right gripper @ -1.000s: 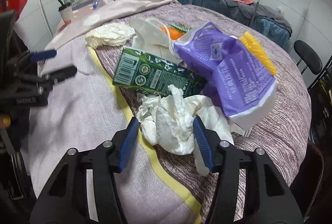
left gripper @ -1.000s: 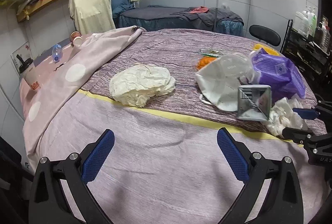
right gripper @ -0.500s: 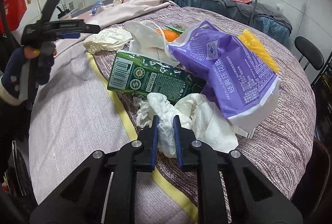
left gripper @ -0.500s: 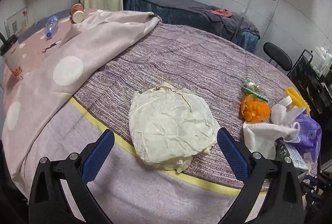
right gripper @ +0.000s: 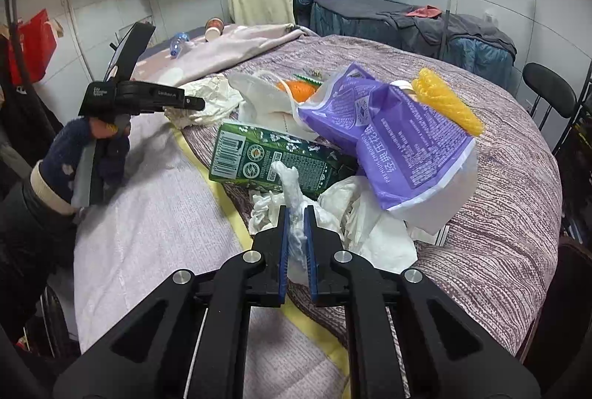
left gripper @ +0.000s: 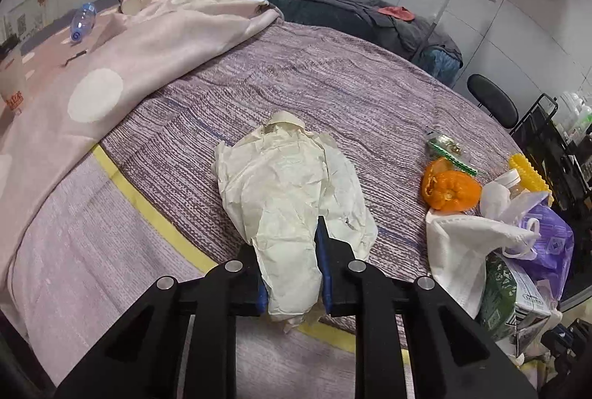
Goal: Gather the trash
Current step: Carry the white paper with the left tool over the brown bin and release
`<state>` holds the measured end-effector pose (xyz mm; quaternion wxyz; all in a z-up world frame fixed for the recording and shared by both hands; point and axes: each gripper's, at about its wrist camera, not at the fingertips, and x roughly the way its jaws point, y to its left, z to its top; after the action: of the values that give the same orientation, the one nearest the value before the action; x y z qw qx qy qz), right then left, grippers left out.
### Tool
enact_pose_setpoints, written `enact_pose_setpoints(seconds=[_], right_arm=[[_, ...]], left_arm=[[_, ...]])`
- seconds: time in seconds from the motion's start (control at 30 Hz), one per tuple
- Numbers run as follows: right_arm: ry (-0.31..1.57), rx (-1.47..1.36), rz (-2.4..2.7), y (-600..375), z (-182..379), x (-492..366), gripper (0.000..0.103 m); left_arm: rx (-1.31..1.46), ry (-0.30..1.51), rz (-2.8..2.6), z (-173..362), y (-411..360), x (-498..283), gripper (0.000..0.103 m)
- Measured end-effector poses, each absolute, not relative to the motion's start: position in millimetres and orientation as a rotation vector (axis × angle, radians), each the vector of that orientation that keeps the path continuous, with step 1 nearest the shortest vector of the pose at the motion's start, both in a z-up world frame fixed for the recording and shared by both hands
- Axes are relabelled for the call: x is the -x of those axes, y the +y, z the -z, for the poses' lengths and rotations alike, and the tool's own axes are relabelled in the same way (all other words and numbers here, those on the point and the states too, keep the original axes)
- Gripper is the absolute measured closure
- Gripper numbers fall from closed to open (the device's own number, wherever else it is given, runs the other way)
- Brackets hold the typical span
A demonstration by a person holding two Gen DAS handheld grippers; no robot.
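The left tool (left gripper: 292, 266) is pinching the near end of a crumpled cream paper (left gripper: 292, 192), which lies on the purple-striped bed (left gripper: 333, 84) just past its yellow band. The right tool (right gripper: 295, 236) is pinching a twist of white tissue (right gripper: 292, 188) at the near edge of a litter pile. Behind the tissue a green carton (right gripper: 259, 158) lies on its side, touching a purple plastic bag (right gripper: 399, 136) with a yellow item (right gripper: 447, 103) at its mouth; what the bag holds cannot be made out. An orange peel (left gripper: 449, 188) sits beside a white face mask (left gripper: 470, 251).
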<state>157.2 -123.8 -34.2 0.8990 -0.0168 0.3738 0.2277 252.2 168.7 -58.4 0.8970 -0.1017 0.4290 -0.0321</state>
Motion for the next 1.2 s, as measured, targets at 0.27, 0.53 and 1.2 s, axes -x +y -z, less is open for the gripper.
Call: enact_pose_setpoints(seconds=[0.27, 0.53, 1.2], right_arm=[[0.698, -0.006, -0.485, -135.1, 7.6, -136.2, 0.094], [0.626, -0.049, -0.463, -160.8, -18.2, -110.9, 0.094], [0.557, -0.206, -0.078, -318.2, -25.4, -67.4, 0.094]], left_arm=[[0.203, 0.758, 0.131, 13.2, 148.5, -193.6, 0.084], [0.199, 0.661, 0.22, -23.1, 121.4, -147.1, 0.084], [0.133, 0.661, 0.587, -30.0, -31.6, -108.1, 0.084]])
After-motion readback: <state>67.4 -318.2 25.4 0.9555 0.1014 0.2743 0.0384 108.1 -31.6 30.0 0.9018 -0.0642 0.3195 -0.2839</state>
